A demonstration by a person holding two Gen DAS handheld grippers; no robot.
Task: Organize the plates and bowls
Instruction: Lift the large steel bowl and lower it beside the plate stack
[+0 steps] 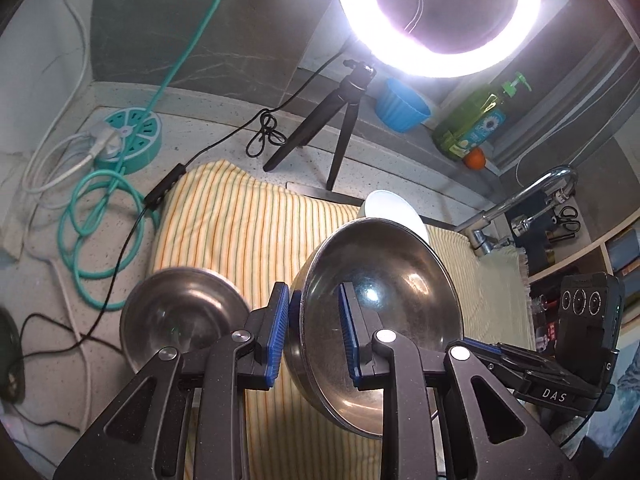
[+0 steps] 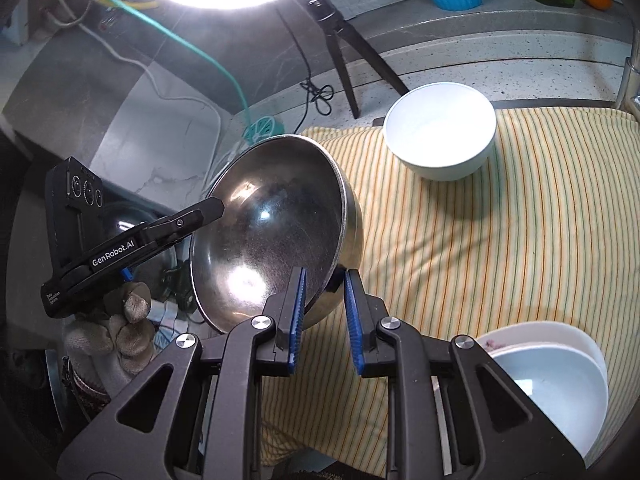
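Steel bowl (image 1: 380,320) up off the striped cloth (image 1: 224,224), both grippers clamped on its rim!
Left gripper (image 1: 312,328) and right gripper (image 2: 324,316) each pinch an edge; beyond the jaws, ring light (image 1: 436,20), white bowl (image 2: 440,132), smaller steel bowl (image 1: 180,312) left.

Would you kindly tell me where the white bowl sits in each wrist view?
Left wrist view: the white bowl peeks out just above the large steel bowl's rim, centre right.
Right wrist view: the white bowl stands on the striped cloth, upper right.
Shared landmark: the black tripod.
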